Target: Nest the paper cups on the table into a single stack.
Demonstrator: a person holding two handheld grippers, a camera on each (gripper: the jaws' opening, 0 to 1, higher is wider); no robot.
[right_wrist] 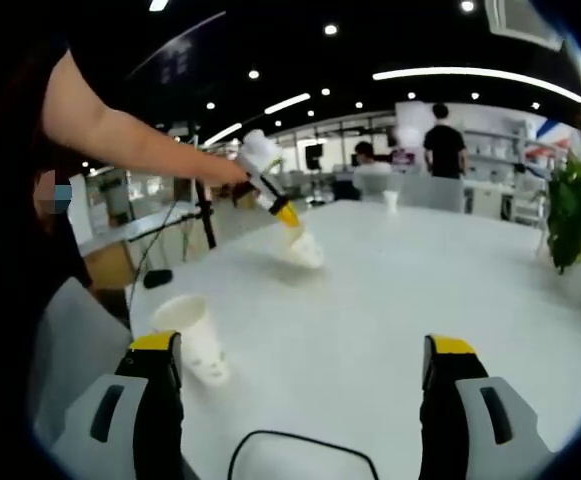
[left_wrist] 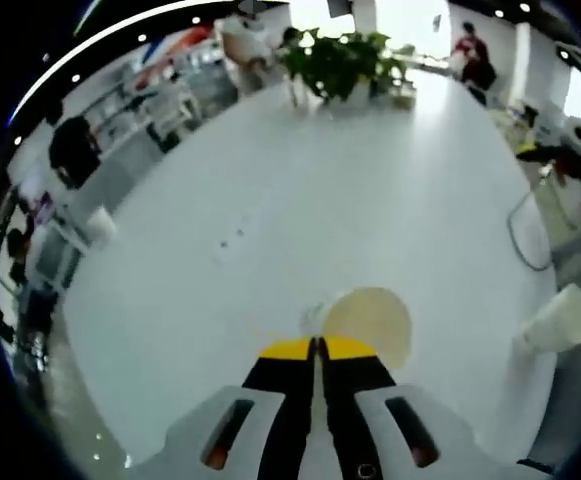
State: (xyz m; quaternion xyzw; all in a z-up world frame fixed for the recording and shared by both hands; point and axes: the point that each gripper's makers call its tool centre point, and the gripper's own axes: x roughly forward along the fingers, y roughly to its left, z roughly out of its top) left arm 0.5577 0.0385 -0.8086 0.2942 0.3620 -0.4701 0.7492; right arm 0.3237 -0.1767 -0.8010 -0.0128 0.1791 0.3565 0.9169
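Left gripper is pinching a paper cup by the rim on the white table. Right gripper spread wide, second cup near its left jaw.

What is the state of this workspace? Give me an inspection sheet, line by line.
Surface: white table, bare over most of its top.
Job's things: two paper cups, not nested; first cup at the left gripper, second cup upright and apart from it.
Clutter: potted plant at the table's far edge.
Grippers: left gripper tongs shut at the first cup's rim, apparently pinching it; right gripper tongs open, holding nothing.
Cables: black cable looped near the table edge.
Surroundings: open hall, ceiling lights, people standing in the background.
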